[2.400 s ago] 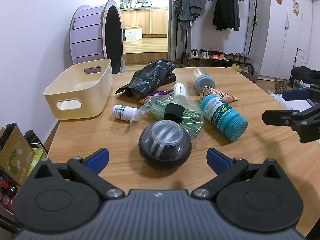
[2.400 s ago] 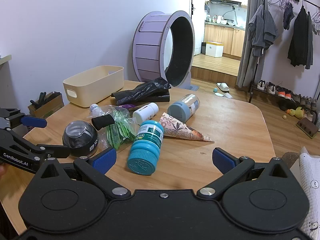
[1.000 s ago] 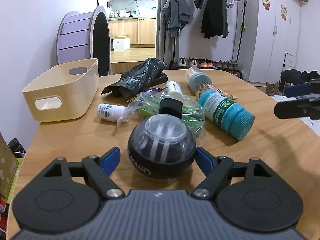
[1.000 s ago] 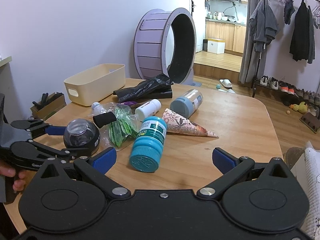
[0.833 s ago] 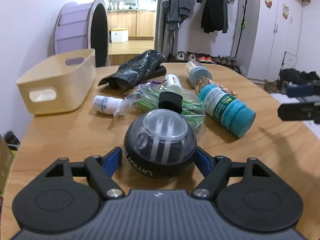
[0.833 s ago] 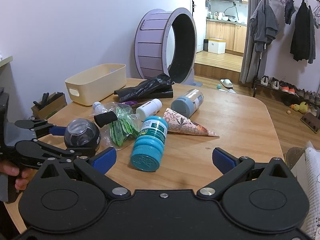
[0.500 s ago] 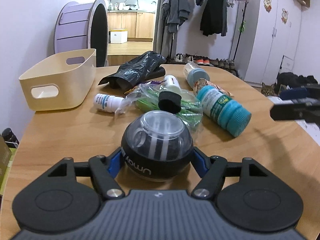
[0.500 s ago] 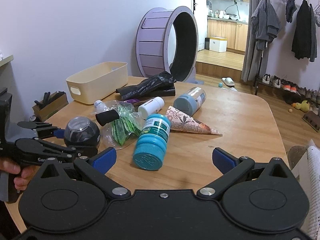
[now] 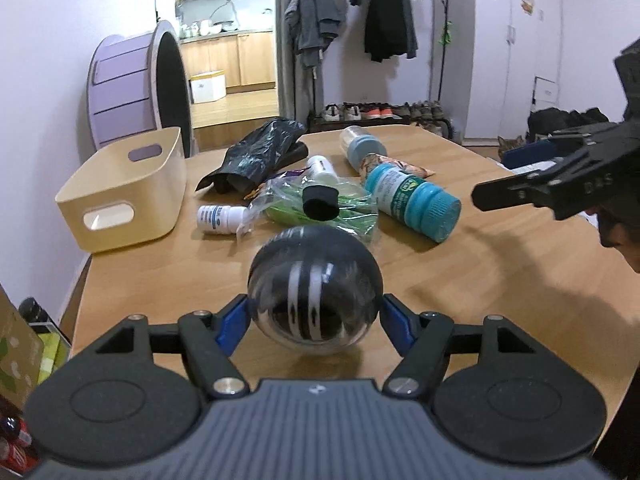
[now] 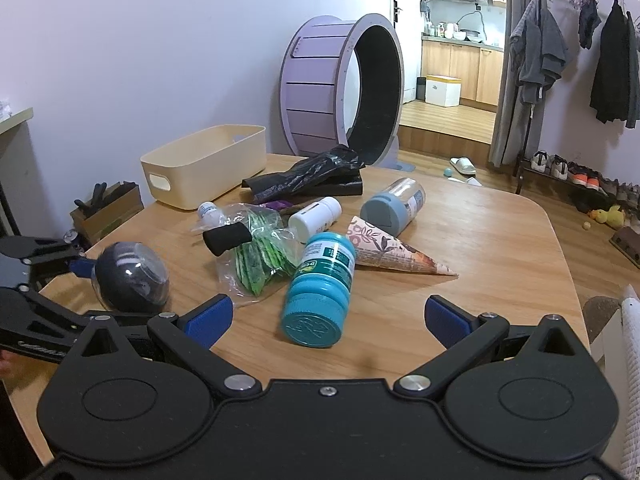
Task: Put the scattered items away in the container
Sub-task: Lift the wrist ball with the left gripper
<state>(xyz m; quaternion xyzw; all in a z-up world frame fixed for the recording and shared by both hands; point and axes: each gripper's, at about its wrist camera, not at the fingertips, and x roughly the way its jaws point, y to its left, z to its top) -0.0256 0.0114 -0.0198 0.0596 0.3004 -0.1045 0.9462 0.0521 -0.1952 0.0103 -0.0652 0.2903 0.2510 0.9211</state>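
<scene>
Left wrist view: the left tongs (image 9: 314,322) are pinching the dark ball (image 9: 314,288), one blue pad pressing on each flank, so the ball is sitting directly ahead between the fingers and, by its look, just clear of the bench (image 9: 460,280). The cream bin (image 9: 120,196) is lying ahead and to the left, at the far left corner of the bench, its long axis running away from the camera and its open top facing up. Judged from this, the coming move is calling for a carry forward and leftward over the near rim. The other scattered things, among them the teal bottle (image 9: 412,204) and the small white bottle (image 9: 218,219), are lying on the bench to the right of the bin.

Right wrist view: the right tongs (image 10: 328,316) are standing spread with nothing between the pads, the teal bottle (image 10: 320,286) lying just ahead with its cap toward the camera. The left tongs (image 10: 84,276) are appearing at the left edge, holding the ball (image 10: 130,276). The bin (image 10: 204,168) is lying beyond the ball on that same left side, so the left hand is the nearer one to it; the heap is lying between the right tongs and the bin.
</scene>
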